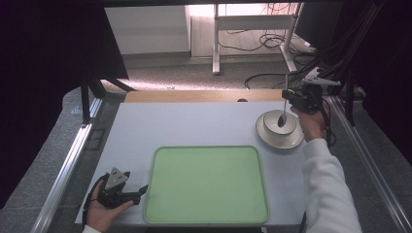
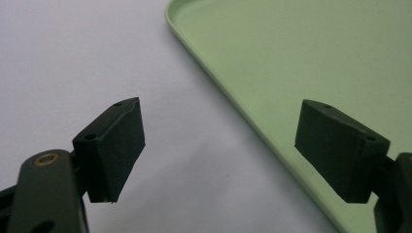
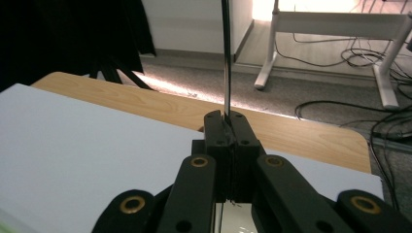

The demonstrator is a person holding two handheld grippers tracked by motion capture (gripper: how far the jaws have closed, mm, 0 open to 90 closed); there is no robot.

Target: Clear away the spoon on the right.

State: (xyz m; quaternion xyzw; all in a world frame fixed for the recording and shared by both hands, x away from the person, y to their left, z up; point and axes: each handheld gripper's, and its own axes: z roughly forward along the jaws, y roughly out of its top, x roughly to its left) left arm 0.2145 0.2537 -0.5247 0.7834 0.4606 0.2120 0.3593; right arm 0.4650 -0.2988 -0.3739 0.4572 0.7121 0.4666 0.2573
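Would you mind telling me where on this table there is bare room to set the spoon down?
The green tray is bare throughout. The white tabletop is free between the tray's far edge and the wooden strip. It is crowded at the far right, where the right tool holds the spoon over the bowl.

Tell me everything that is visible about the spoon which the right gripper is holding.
The spoon looks like thin grey metal. It stands nearly upright, its dark oval bowl end down inside the white bowl on a white plate; contact with the bowl's bottom cannot be judged. The right gripper, shut on the handle, holds it partway up. In the right gripper view the slim handle rises straight above the closed jaws.
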